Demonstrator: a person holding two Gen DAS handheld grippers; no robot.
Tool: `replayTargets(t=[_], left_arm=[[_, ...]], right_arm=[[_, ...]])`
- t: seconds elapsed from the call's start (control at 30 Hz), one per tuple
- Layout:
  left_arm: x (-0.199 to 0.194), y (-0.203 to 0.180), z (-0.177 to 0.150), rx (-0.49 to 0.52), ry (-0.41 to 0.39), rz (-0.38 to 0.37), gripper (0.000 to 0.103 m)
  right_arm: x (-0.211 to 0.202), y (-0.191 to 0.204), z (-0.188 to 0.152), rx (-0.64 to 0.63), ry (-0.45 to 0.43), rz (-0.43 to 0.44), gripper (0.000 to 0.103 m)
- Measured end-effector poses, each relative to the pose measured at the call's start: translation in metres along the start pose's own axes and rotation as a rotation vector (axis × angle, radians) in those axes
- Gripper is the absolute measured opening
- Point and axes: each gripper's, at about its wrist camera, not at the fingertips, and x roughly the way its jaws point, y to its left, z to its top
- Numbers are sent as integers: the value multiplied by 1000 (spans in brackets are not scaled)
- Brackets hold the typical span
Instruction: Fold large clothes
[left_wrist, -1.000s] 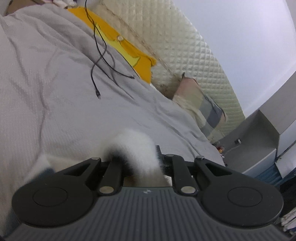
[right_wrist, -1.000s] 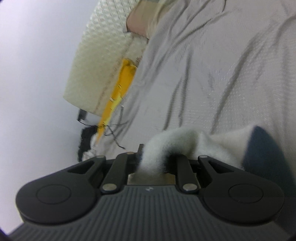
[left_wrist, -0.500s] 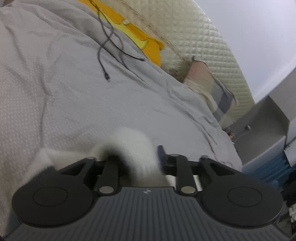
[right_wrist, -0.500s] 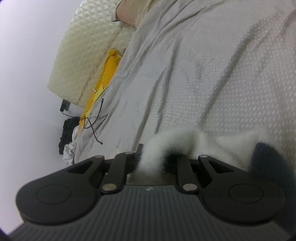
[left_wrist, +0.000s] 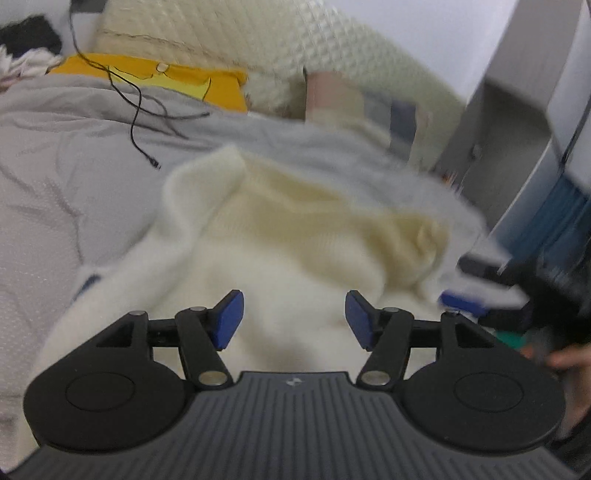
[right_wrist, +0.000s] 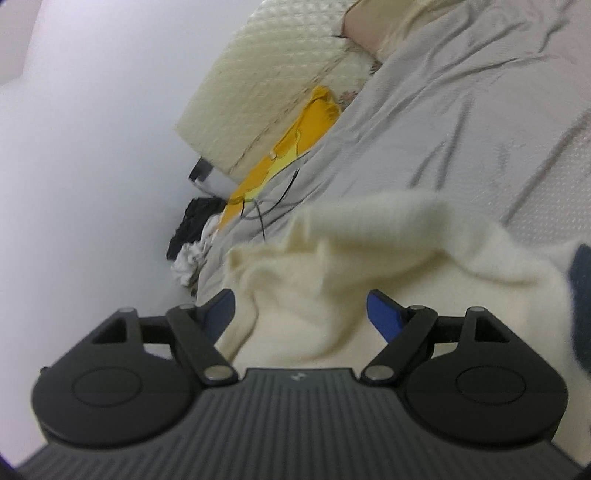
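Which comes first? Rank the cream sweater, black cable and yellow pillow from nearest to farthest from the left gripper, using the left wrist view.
From the left gripper, which is open:
1. Cream sweater: directly ahead and beneath the fingers, on the grey bedding.
2. Black cable: farther off, ahead to the left on the bedding.
3. Yellow pillow: farthest, against the quilted headboard.

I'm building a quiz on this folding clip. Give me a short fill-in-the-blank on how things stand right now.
1. Both the left gripper and the right gripper have their jaws ____.
2. The cream sweater lies on the ____ bedsheet.
3. A thin black ____ trails over the sheet near the yellow cloth.
4. The pads on the fingers are coloured ____.

Missing words: open; grey; cable; blue
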Motion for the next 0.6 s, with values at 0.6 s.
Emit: replayTargets(t=[0.6], left_arm=[[51, 34, 9, -33, -76, 241, 69]], right_arm=[[16, -37, 19, -153, -71, -505, 47]])
